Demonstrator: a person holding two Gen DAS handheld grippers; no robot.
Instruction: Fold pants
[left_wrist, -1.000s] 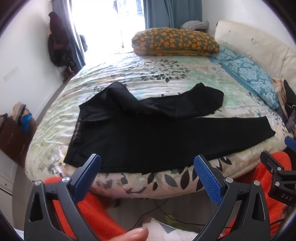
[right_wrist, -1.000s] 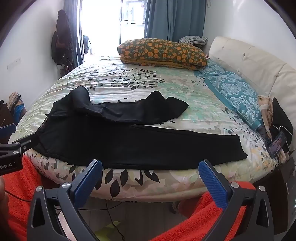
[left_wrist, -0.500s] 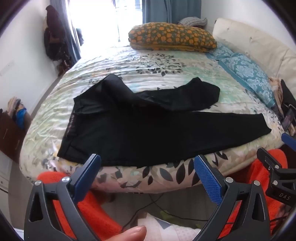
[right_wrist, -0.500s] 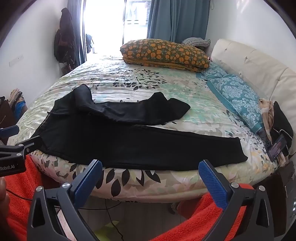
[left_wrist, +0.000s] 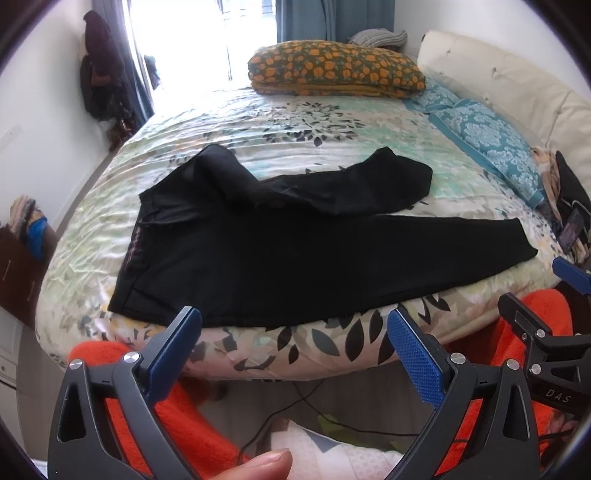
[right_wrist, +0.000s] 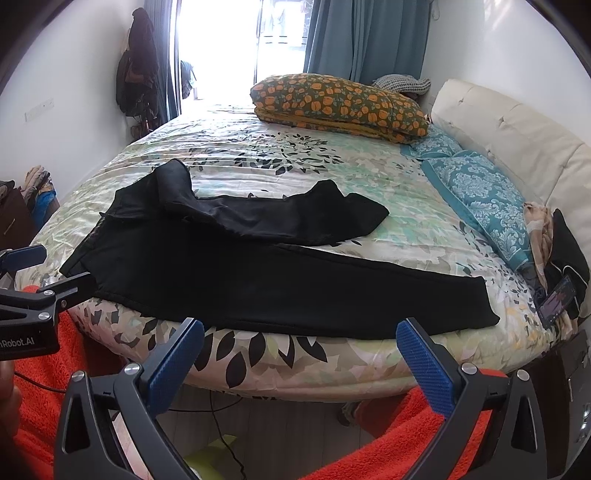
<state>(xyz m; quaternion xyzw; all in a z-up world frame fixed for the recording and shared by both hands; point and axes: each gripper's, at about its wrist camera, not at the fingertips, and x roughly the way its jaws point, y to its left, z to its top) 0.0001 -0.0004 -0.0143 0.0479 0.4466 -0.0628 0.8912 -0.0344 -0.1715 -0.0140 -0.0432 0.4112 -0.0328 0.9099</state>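
The black pants (left_wrist: 280, 258) lie flat near the front edge of the bed (left_wrist: 295, 110), waistband toward nine o'clock, one leg reaching to three o'clock, the other bunched toward one o'clock; the left gripper (left_wrist: 295, 347) hangs short of the mattress edge with jaws spread and holding nothing; the right gripper (right_wrist: 299, 350) hangs likewise, jaws spread wide, clear of the cloth

Pants (left_wrist: 295, 258) on bed (left_wrist: 295, 354); pillow (left_wrist: 336, 68) behind.
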